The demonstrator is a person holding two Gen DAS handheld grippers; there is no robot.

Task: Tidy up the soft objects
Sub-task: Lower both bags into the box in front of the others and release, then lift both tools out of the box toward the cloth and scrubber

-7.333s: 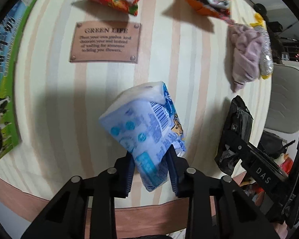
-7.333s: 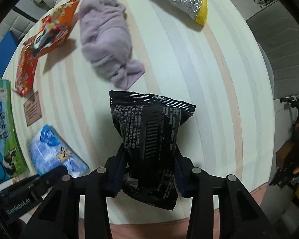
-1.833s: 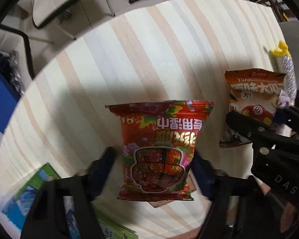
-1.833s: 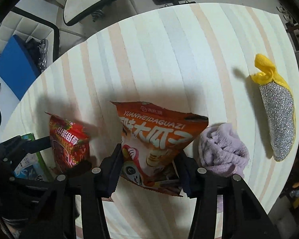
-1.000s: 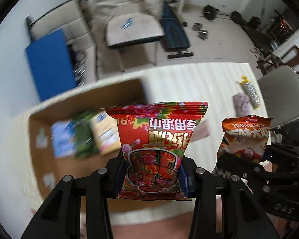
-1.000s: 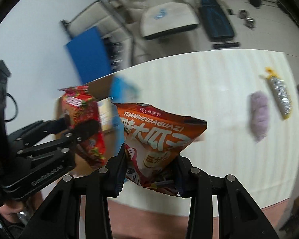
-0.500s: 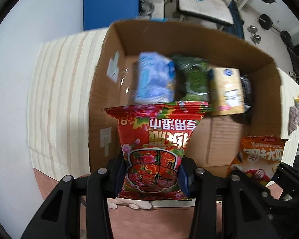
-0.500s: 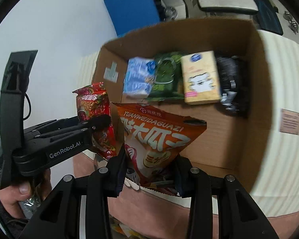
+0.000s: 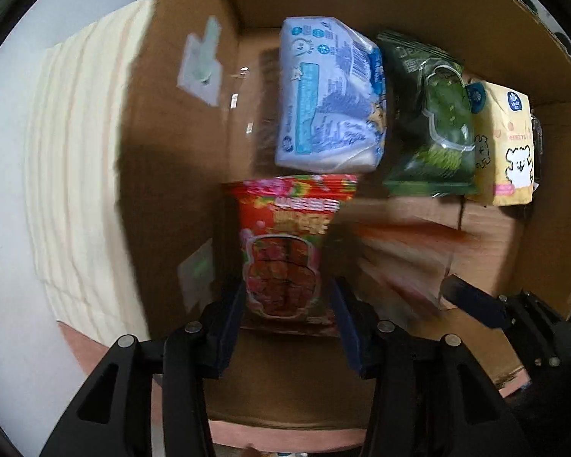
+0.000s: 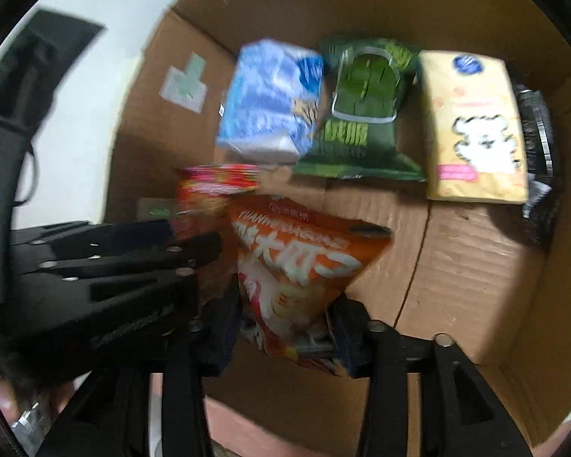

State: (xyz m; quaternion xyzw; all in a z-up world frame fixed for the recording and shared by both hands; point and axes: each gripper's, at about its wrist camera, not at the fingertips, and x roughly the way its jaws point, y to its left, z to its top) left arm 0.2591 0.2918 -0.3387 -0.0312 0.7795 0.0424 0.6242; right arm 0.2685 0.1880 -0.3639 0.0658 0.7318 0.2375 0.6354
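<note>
Both grippers reach down into an open cardboard box [image 9: 399, 0]. The red snack bag [image 9: 285, 247] stands between the fingers of my left gripper [image 9: 287, 316]; its jaws are opening and the bag has slipped away from them toward the box floor. My right gripper [image 10: 287, 320] has its jaws opening too, with the orange snack bag [image 10: 297, 266] tilted and blurred between the fingers, no longer pinched. In the right wrist view the left gripper [image 10: 133, 251] sits just left of the orange bag, with the red bag [image 10: 213, 190] beyond it.
Along the box's far wall lie a blue tissue pack [image 9: 327, 106], a green pouch [image 9: 430, 125], a yellow tissue pack [image 9: 510, 144] and a black packet [image 10: 540, 175]. Bare box floor [image 10: 476, 266] shows at the right. The striped tablecloth [image 9: 76, 152] lies left of the box.
Both grippers sank from above the box into it. The jaws of both spread, and the red and orange bags dropped lower between the fingers.
</note>
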